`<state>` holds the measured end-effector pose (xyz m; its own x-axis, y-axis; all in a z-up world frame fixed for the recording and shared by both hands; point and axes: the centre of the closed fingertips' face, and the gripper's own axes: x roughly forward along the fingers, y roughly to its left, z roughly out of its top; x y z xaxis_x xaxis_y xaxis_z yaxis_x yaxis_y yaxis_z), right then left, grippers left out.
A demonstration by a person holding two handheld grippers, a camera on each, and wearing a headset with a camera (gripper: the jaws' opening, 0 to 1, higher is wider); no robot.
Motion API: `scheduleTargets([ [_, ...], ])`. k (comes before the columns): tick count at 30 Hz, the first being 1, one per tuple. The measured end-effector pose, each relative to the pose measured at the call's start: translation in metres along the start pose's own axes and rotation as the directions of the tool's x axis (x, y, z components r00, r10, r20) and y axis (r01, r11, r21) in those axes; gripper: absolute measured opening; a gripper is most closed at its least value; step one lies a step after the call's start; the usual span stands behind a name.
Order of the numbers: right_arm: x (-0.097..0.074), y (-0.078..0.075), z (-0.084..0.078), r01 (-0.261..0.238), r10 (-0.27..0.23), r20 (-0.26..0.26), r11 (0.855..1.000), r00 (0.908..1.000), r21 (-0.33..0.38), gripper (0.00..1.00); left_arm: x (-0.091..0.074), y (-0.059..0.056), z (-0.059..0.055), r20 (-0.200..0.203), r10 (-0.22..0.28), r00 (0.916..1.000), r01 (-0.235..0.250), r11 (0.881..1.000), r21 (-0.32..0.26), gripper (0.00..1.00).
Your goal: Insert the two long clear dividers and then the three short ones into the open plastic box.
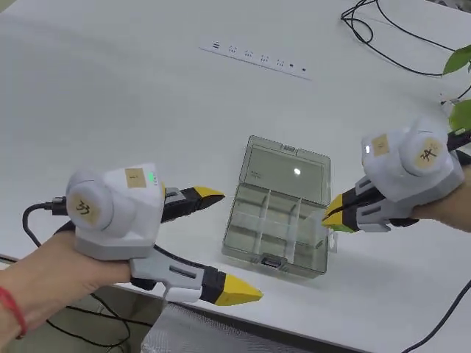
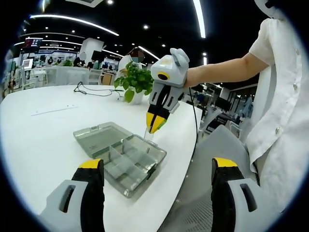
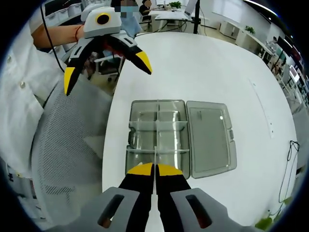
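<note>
The open plastic box [image 1: 250, 255] is lying near the counter's [image 1: 110, 95] front edge, with its lid [image 1: 291, 170] folded flat back on the far side. Clear dividers [image 3: 157, 126] are standing inside the box and splitting it into compartments; how many are seated is hard to tell through the clear plastic.

The right tongs [image 3: 154, 169] are hovering at the box's right-hand end, pointing down toward its rim. Their yellow tips are pressing together on a thin clear divider [image 3: 155, 153], which is sticking out past the tips and reaching over the nearest compartment. Whether its edge is touching the box, I cannot tell.

The left tongs [image 1: 229, 244] are floating off the box's left side, above the counter's front edge, with their yellow tips spread wide apart and gripping nothing. A hand [image 1: 44, 283] is wrapping around their handle.

Farther out, a white power strip [image 1: 257, 57] is lying across the counter's far side, black cables [image 1: 390, 40] are looping at the far right corner, and green plant leaves [image 1: 460, 62] are poking in at the right edge. A grey mesh chair [image 3: 72, 145] is sitting just in front of the counter.
</note>
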<state>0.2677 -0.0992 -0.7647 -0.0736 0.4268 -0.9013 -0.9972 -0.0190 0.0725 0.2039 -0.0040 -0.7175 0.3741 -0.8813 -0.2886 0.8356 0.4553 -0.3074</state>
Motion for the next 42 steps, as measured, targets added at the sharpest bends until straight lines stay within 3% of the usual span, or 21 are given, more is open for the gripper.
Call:
scheduleTargets([
  [21, 0.014, -0.002, -0.008, -0.014, 0.014, -0.03, 1.0, 0.9995, 0.008, 0.02, 0.0, -0.003, 0.001, 0.011, 0.002, 0.9999, -0.002, 1.0, -0.009, 0.94],
  [42, 0.036, -0.001, -0.017, 0.002, -0.002, -0.001, 1.0, 1.0, -0.027, 0.02, -0.002, -0.004, -0.001, 0.01, 0.002, 0.9999, -0.002, 1.0, -0.012, 0.93],
])
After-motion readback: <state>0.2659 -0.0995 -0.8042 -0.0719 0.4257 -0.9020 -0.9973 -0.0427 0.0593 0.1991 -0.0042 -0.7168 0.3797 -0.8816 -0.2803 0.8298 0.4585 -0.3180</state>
